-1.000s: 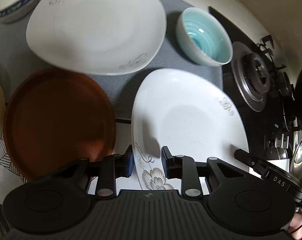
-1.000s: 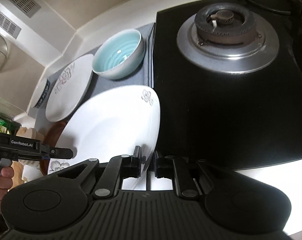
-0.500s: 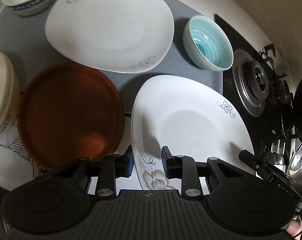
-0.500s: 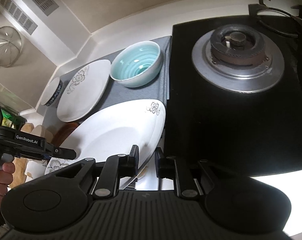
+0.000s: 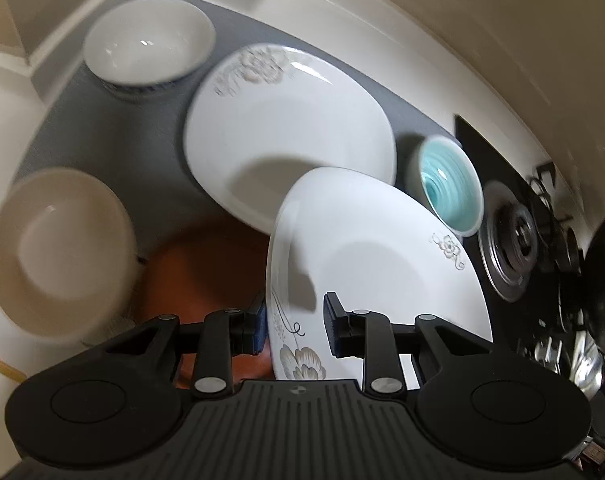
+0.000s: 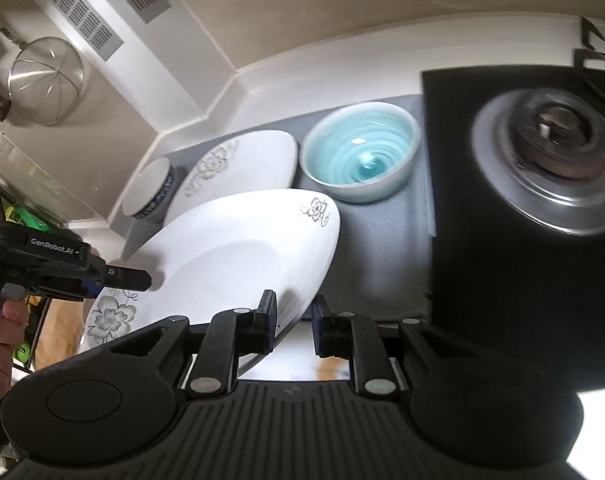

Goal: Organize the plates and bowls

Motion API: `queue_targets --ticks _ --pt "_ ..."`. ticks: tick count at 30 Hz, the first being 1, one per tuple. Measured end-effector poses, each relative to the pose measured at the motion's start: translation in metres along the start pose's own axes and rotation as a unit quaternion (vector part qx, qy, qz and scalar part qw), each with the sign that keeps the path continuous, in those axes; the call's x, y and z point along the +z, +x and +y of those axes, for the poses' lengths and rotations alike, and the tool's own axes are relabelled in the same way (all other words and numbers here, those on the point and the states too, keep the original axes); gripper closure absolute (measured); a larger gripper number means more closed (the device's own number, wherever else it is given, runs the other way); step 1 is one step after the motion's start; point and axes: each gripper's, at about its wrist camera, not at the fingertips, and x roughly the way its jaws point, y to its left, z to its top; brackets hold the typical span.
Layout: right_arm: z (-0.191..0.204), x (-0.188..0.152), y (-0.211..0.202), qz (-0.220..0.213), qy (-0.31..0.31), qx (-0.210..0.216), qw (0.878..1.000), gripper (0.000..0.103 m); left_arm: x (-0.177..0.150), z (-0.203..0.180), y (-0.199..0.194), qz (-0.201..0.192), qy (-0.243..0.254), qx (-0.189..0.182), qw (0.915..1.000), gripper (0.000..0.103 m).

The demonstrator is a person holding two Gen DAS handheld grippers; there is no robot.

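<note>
A white flowered plate point(image 5: 374, 264) point(image 6: 230, 264) hangs lifted and tilted above the counter. My left gripper point(image 5: 295, 326) is shut on its near rim by the flower print. My right gripper point(image 6: 293, 325) is shut on its opposite rim. The left gripper also shows in the right wrist view point(image 6: 118, 280). A second white flowered plate point(image 5: 286, 132) point(image 6: 238, 168) lies on the grey mat point(image 5: 102, 128) behind it. A brown plate point(image 5: 206, 264) lies under the lifted one. A teal bowl point(image 5: 450, 192) point(image 6: 362, 152), a blue-rimmed white bowl point(image 5: 146, 52) and a cream bowl point(image 5: 58, 252) stand around.
A black gas hob point(image 6: 542, 200) with a steel burner point(image 5: 510, 240) lies to the right of the mat. A wall runs along the back. A metal strainer point(image 6: 46, 80) hangs at the upper left in the right wrist view.
Both grippers have raised the white flowered plate off the counter and carried it back and left, over the brown plate and toward the second white plate.
</note>
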Motion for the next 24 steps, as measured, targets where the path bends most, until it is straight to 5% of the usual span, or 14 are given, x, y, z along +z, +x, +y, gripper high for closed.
queue_targets --ticks 24 --pt "0.035 0.037 0.079 0.011 -0.012 -0.036 0.999 0.083 0.072 0.049 0.032 0.018 0.005 0.029 0.9994 0.074"
